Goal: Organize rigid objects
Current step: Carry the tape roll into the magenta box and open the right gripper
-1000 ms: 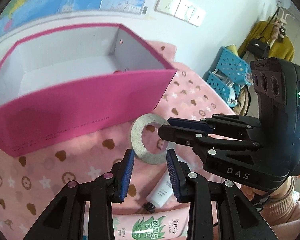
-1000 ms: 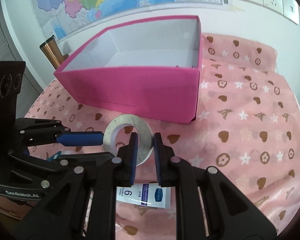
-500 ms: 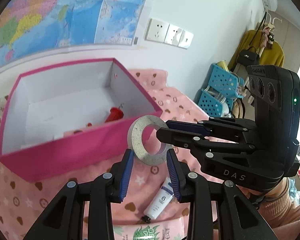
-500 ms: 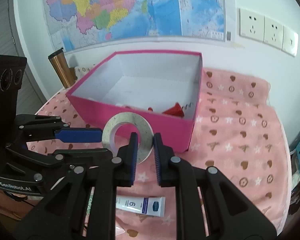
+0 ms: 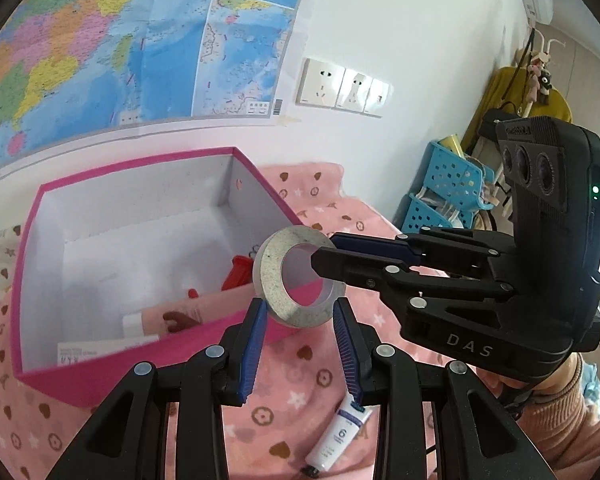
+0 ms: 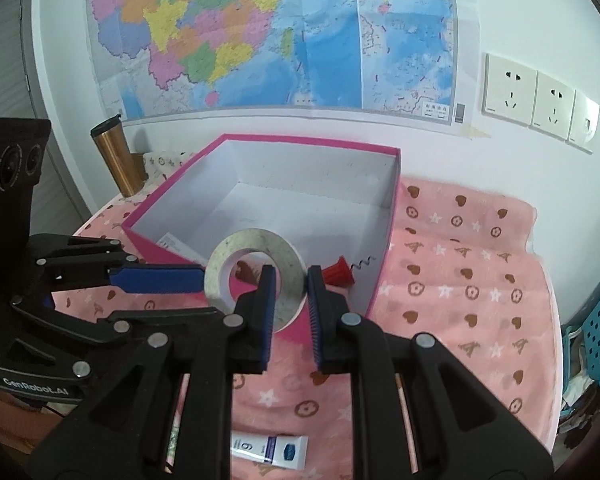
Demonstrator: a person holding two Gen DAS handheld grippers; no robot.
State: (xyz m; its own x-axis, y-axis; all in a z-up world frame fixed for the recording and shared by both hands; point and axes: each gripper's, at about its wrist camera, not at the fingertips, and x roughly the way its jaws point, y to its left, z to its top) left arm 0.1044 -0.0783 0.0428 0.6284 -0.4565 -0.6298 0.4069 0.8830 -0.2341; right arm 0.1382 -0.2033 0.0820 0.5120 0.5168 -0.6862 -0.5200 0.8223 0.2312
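Inspector A: Left to right, please. What stands at the far left?

Inspector B: In the right wrist view, a copper tumbler (image 6: pixel 116 160) against the wall, then the pink box (image 6: pixel 380 280) on the patterned cloth (image 6: pixel 460 280). Above both hangs a wall map (image 6: pixel 260 32).

Inspector A: And the tape roll?

Inspector B: The tape roll (image 5: pixel 278 280) is held in the air over the box's near wall, clear of the cloth. 2 grippers hold it. The left gripper (image 5: pixel 300 312) is clamped across its width from the near side. The right gripper (image 5: pixel 320 254) has 1 finger through the hole and 1 outside, pinching the ring's wall.

Inspector A: Its orientation?

Inspector B: It stands nearly on edge, tilted. Its flat face and hole point toward the near left in the left wrist view. A ring has no long axis.

Inspector A: Contents of the box?

Inspector B: A red corkscrew (image 6: pixel 340 272) by the right wall, plus a flat packet (image 5: pixel 168 316).

Inspector A: Further right?

Inspector B: 1 tube (image 5: pixel 340 436) on the cloth, sockets (image 6: pixel 540 100) on the wall, blue baskets (image 5: pixel 448 184) beyond.
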